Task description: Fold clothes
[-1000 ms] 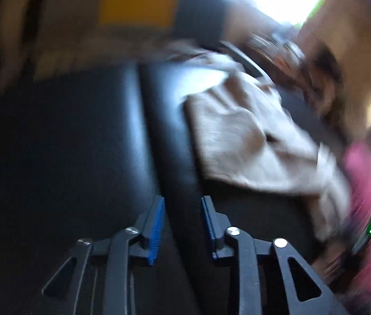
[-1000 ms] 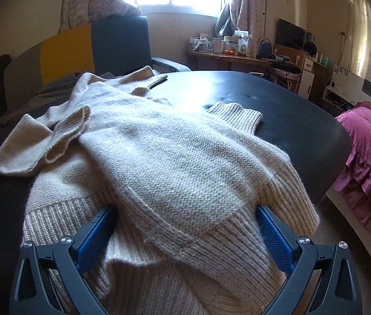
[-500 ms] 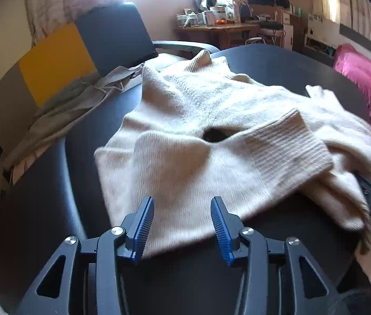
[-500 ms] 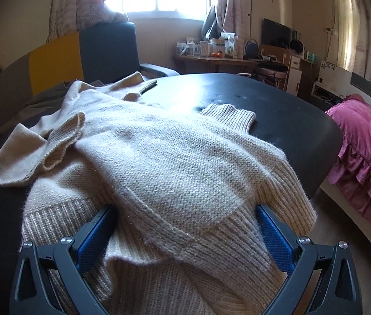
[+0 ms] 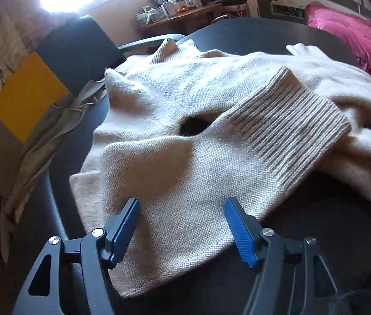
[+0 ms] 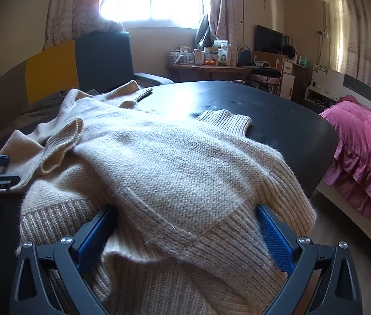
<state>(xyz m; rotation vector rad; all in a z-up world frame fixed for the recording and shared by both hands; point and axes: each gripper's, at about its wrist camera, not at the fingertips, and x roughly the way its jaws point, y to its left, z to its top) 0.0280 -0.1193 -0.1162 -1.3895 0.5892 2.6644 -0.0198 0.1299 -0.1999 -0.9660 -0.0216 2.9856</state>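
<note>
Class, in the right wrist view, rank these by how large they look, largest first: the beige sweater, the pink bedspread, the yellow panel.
1. beige sweater, though nearness to the camera inflates it.
2. pink bedspread.
3. yellow panel, smallest and farther off.

Cream sweater [image 6: 175, 168] bunched on black table [image 6: 277, 115], right gripper [image 6: 185, 236] spread wide around its ribbed hem

The left gripper [image 5: 181, 214] is held with its jaws spread wide; the right gripper [image 6: 185, 225] is likewise held agape — blue pads [image 6: 274, 233] well apart.
</note>
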